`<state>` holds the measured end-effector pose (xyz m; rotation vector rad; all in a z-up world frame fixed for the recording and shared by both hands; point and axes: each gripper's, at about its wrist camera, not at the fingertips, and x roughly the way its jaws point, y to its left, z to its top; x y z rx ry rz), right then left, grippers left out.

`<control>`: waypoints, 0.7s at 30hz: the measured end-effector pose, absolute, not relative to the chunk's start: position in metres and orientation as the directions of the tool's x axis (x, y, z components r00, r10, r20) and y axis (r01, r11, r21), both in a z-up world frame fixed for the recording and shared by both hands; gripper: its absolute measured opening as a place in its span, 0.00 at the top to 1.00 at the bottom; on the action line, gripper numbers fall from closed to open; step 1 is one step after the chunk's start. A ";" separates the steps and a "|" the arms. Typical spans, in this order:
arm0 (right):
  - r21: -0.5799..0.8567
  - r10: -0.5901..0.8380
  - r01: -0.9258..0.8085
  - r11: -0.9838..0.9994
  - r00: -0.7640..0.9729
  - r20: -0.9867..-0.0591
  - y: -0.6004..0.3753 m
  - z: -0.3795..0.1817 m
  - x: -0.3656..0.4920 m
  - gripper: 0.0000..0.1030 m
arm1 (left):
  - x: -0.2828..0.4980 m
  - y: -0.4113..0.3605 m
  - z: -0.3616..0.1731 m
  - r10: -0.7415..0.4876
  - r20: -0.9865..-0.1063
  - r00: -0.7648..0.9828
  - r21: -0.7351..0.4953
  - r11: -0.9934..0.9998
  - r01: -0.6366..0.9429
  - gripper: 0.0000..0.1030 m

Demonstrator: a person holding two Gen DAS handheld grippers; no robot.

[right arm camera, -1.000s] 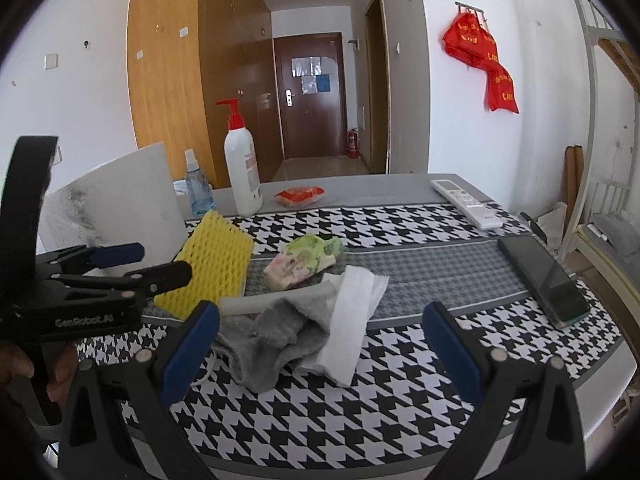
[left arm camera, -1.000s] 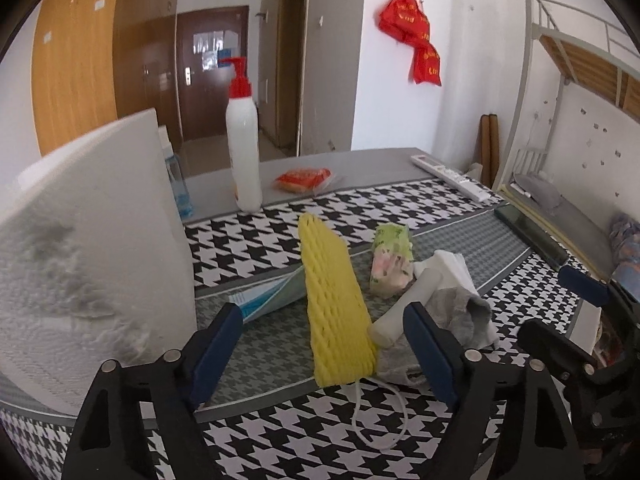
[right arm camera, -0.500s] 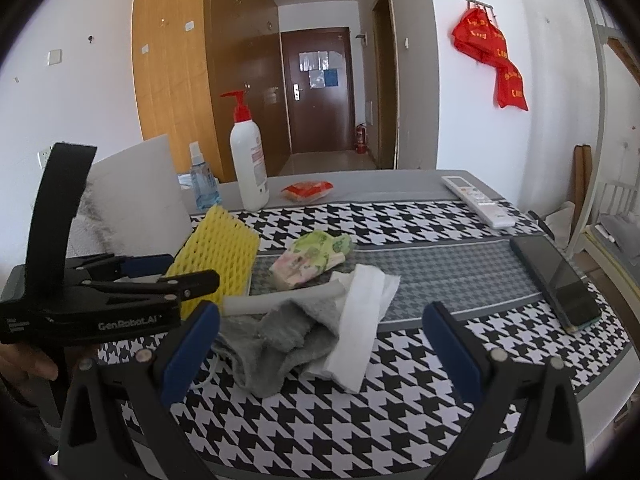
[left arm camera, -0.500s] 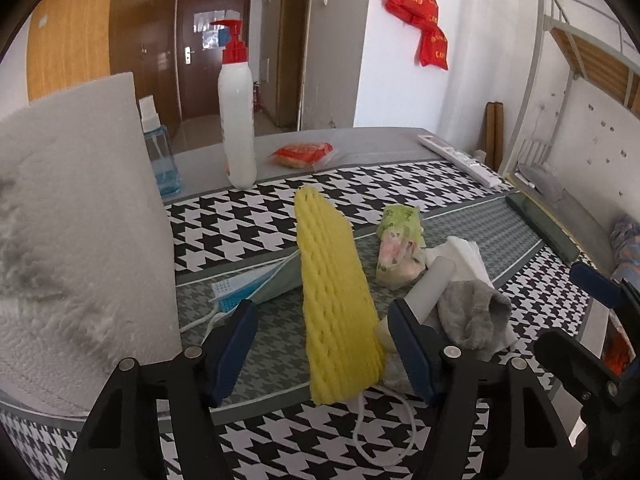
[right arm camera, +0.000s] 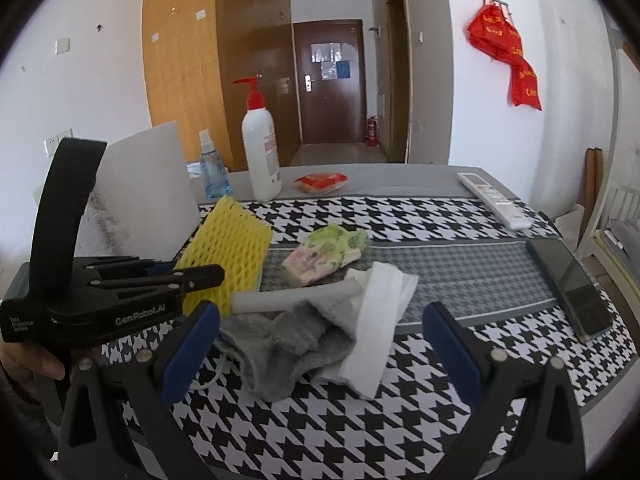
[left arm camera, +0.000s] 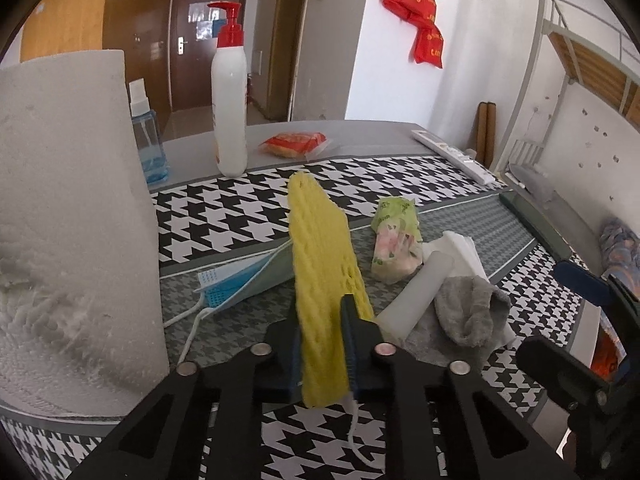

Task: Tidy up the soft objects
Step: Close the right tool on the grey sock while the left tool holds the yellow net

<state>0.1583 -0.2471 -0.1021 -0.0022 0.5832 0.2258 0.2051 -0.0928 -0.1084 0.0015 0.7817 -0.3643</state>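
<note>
My left gripper [left arm camera: 320, 320] is shut on the near end of a yellow foam net sleeve [left arm camera: 320, 256], which also shows in the right wrist view [right arm camera: 230, 252]. A blue face mask [left arm camera: 240, 280] lies under it. To its right lie a green floral tissue pack [left arm camera: 394, 240], a white foam tube [left arm camera: 416, 296], a grey sock [left arm camera: 468, 312] and white tissues [right arm camera: 380, 320]. My right gripper [right arm camera: 320, 344] is open and empty, just in front of the grey sock [right arm camera: 288, 344]. The left gripper [right arm camera: 200, 276] appears at its left.
A white foam block [left arm camera: 68, 216] stands at the left. A pump bottle [left arm camera: 230, 100], a blue spray bottle [left arm camera: 146, 140] and a red snack packet [left arm camera: 296, 144] are at the back. A remote [right arm camera: 494, 200] and a dark phone [right arm camera: 572, 284] lie at the right.
My left gripper moved forward and closed on the yellow foam sleeve. My right gripper stayed open and shifted only slightly.
</note>
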 end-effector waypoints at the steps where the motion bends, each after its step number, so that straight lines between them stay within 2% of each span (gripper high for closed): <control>1: 0.060 0.212 -0.215 0.975 0.809 -0.548 -0.246 -0.103 0.159 0.01 | 0.205 -0.093 -0.108 -0.324 -0.689 0.649 -0.134 0.936 0.325 0.85; 4: 0.057 0.218 -0.226 0.972 0.796 -0.564 -0.242 -0.107 0.161 0.01 | 0.205 -0.093 -0.109 -0.333 -0.686 0.646 -0.140 0.933 0.333 0.87; 9: 0.051 0.237 -0.257 0.965 0.773 -0.588 -0.236 -0.110 0.164 0.08 | 0.206 -0.092 -0.110 -0.347 -0.684 0.642 -0.152 0.928 0.340 0.88; 14: 0.045 0.241 -0.275 0.960 0.740 -0.627 -0.230 -0.117 0.169 0.22 | 0.205 -0.091 -0.110 -0.360 -0.679 0.640 -0.162 0.924 0.347 0.88; 16: 0.049 0.246 -0.281 0.958 0.727 -0.641 -0.229 -0.120 0.170 0.24 | 0.205 -0.090 -0.110 -0.361 -0.679 0.639 -0.163 0.923 0.348 0.88; 21: 0.048 0.239 -0.281 0.959 0.703 -0.670 -0.228 -0.126 0.173 0.42 | 0.205 -0.090 -0.110 -0.365 -0.677 0.639 -0.166 0.921 0.351 0.88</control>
